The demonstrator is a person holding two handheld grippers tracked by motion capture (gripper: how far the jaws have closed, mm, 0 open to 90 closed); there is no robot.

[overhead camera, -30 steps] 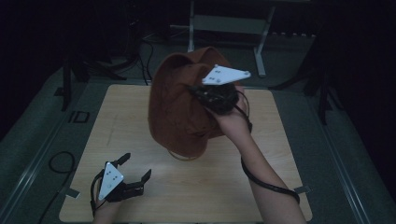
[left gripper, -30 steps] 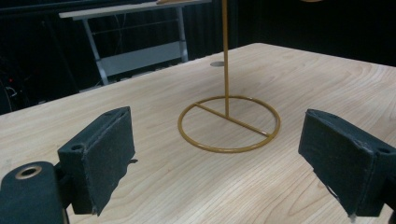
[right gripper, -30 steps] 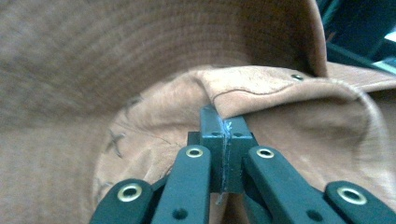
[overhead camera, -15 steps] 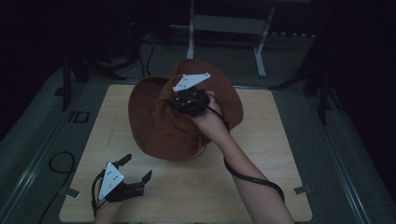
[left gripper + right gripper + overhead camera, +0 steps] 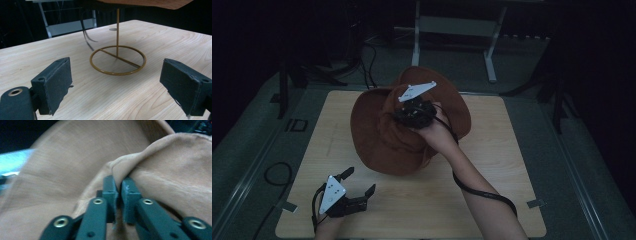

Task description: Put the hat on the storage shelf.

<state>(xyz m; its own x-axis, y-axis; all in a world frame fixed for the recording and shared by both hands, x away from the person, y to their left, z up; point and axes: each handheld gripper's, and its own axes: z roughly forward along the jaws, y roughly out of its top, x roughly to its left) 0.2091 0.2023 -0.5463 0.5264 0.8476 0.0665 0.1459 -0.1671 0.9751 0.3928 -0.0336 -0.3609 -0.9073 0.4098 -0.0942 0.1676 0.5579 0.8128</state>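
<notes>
Right gripper (image 5: 412,116) is clamped on a fold of the brown hat (image 5: 377,135), holding it up over the far middle of the wooden table (image 5: 492,200); left gripper (image 5: 358,189) sits wide open and empty near the front left corner. My read on handling: the hat is soft felt-like fabric, light, floppy. The brim sags and the crown crumples where it is pinched, so it won't hold shape from a single grip point. A pinch on bunched crown fabric looks secure enough, nothing fragile or slippery, but the brim will swing. A second hold on the brim edge would steady it. Right gripper view gives the grip detail: pads (image 5: 110,191) nearly together with a ridge of fabric (image 5: 130,167) squeezed between them. Left gripper view gives what the high view hides under the hat: a thin brass-coloured wire stand (image 5: 117,60), ring base flat on the table, upright rod rising to the hat's underside (image 5: 145,3). I can't tell whether the hat rests on the rod.
</notes>
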